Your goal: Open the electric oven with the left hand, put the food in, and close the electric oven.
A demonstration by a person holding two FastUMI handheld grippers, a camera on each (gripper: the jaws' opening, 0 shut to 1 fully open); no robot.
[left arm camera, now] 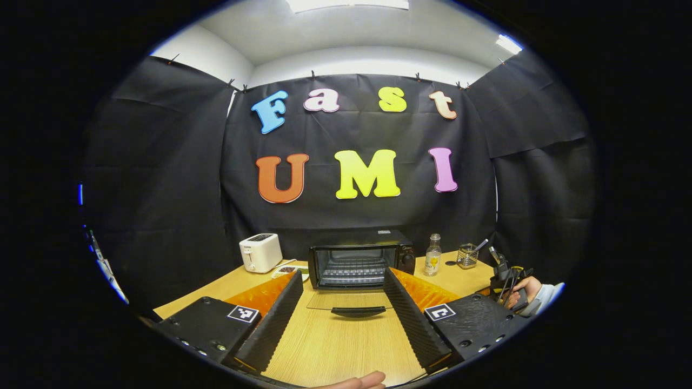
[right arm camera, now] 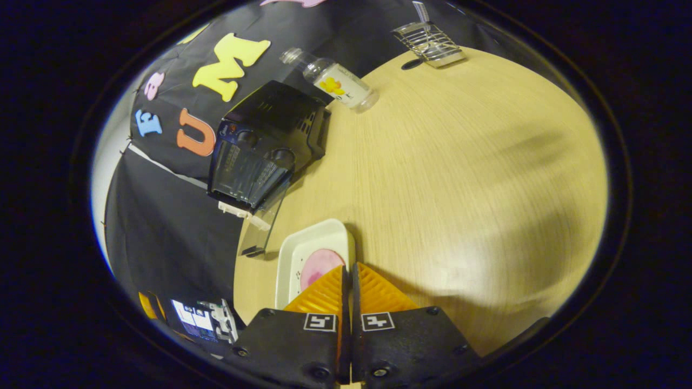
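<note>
On the wooden table (left arm camera: 335,346), toward its far edge against the black cloth wall, sits the black electric oven (left arm camera: 361,258) with its glass door (left arm camera: 350,300) dropped fully down and lying flat toward the camera, its dark handle (left arm camera: 358,311) at the near edge and the wire rack (left arm camera: 351,273) visible inside. In the left gripper view, the left gripper (left arm camera: 341,313) hangs in front of that open door with its fingers spread wide apart, holding nothing; the door handle lies between them, farther off. A white toaster (left arm camera: 261,252) stands to the left of the oven, a small dish (left arm camera: 289,269) lies between the two, and a clear bottle (left arm camera: 432,255) and a wire basket (left arm camera: 467,256) stand to the oven's right. At the right edge of this view a hand in a light sleeve (left arm camera: 532,294) holds the other gripper. In the right gripper view, the right gripper (right arm camera: 348,273) has its fingers drawn together on the near rim of a white rectangular tray (right arm camera: 303,254) that carries a round pink piece of food (right arm camera: 319,266); whether both fingers press the rim cannot be told. The tray lies on the table just beside the open oven door, well short of the oven's cavity.
</note>
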